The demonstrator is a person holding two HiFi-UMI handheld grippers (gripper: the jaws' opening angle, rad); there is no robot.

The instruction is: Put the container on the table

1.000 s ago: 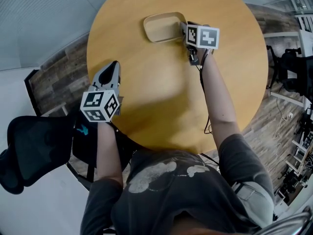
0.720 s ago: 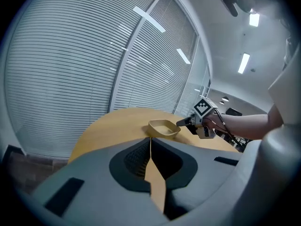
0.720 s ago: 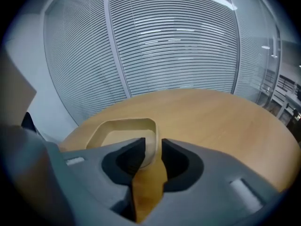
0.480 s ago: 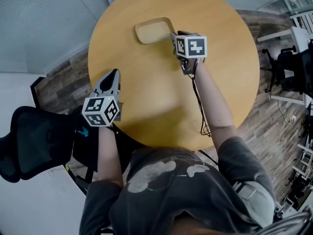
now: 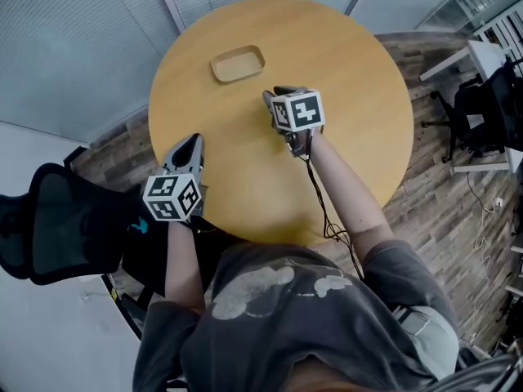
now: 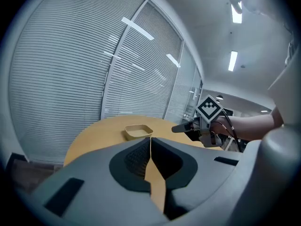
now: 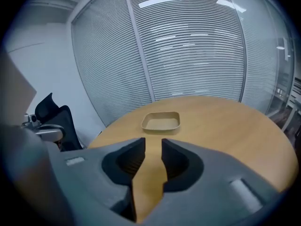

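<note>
Tan container (image 5: pixel 238 64) sits free near the far edge of the counter (image 5: pixel 359 96), placement looks done; right gripper (image 5: pixel 270 98) jaws narrowly apart, empty, left gripper (image 5: pixel 190 144) jaws closed, empty.

Table (image 5: pixel 245 137): near rim hidden under the person (image 5: pixel 278 317) in the head view; in both gripper views its near part lies behind the gripper's own body.
Chair (image 5: pixel 57 227): cut off by the head view's left edge — in the right gripper view only its back shows, beside a blurred grey shape (image 7: pixel 23 173).
Right gripper (image 5: pixel 270 96): marker cube (image 5: pixel 296 111) covers most of it from above.
Right forearm (image 6: pixel 254 124): near end lost behind a pale blurred shape (image 6: pixel 284 84) — left gripper view.
</note>
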